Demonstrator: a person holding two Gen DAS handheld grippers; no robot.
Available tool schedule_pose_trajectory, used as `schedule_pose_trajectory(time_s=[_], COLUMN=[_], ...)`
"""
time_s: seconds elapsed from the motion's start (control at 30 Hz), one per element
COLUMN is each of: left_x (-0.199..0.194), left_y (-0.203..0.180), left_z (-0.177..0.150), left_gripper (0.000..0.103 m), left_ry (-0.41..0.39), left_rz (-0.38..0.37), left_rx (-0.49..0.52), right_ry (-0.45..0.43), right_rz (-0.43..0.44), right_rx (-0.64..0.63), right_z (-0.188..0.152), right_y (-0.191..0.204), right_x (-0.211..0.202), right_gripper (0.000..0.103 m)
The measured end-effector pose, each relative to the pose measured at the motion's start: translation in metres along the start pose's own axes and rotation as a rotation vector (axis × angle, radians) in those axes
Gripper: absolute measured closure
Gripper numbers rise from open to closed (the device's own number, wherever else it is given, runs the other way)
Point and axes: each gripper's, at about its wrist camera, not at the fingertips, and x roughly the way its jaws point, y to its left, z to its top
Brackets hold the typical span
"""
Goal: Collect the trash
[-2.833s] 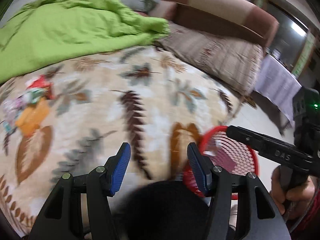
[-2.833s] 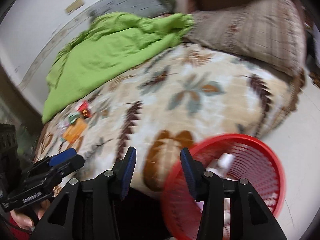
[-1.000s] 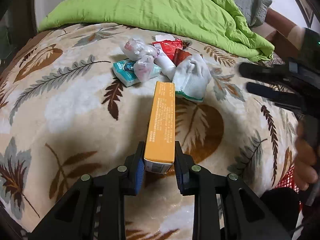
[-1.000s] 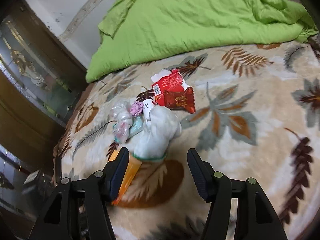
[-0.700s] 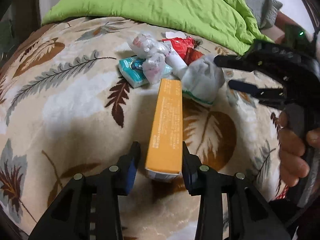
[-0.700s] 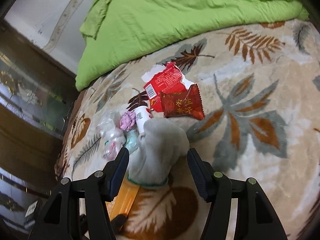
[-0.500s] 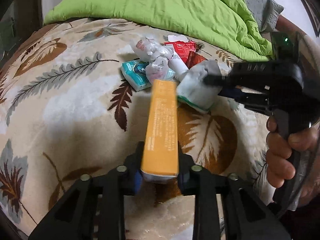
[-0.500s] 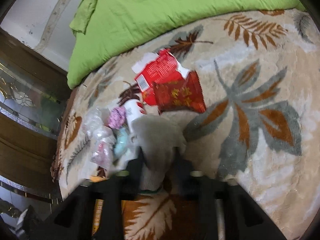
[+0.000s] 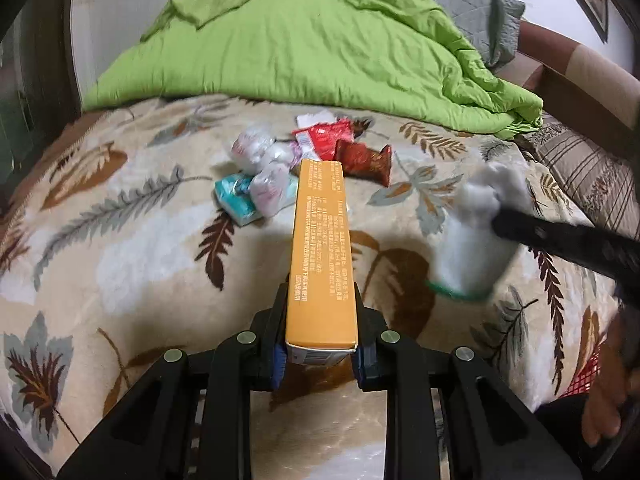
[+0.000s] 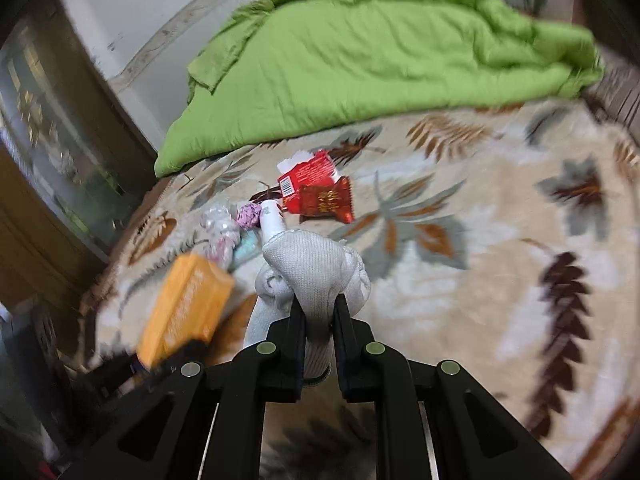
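Above the leaf-print blanket [image 9: 120, 240], long orange carton [image 9: 322, 256] clamped in left jaws, crumpled grey-white glove [image 10: 316, 268] pinched in right jaws.

Left gripper [image 9: 322, 344] clamped on orange box [image 9: 322, 256]; right gripper [image 10: 319, 316] clamped on white glove [image 10: 312, 268].

The orange box [image 10: 186, 306] is blurred; the red basket [image 9: 582, 376] is mostly cut off.

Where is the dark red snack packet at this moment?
In both views the dark red snack packet lies on the leaf-patterned blanket, overlapping the brighter red wrapper, beyond the orange box.
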Motion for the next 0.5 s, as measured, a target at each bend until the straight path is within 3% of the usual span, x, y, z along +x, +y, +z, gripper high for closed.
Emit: schedule_pose_trajectory(time_s=[0.17, 0.5], left_x=[-0.007, -0.005], left_y=[-0.01, -0.02], left_z=[-0.002, -0.005], left_gripper=[0.079, 0.079], left_ry=[-0.031, -0.04], left_rz=[0.023, 0.062], left_rx=[0.009, 0.037], right_ry=[-0.064, -0.088], right_rz=[-0.054, -0.041], right_rx=[-0.044, -0.006], right_z=[-0.02, -0.025], right_y=[0.0, -0.011], right_x=[-0.031, -0.039], right_gripper=[0.09, 0.089])
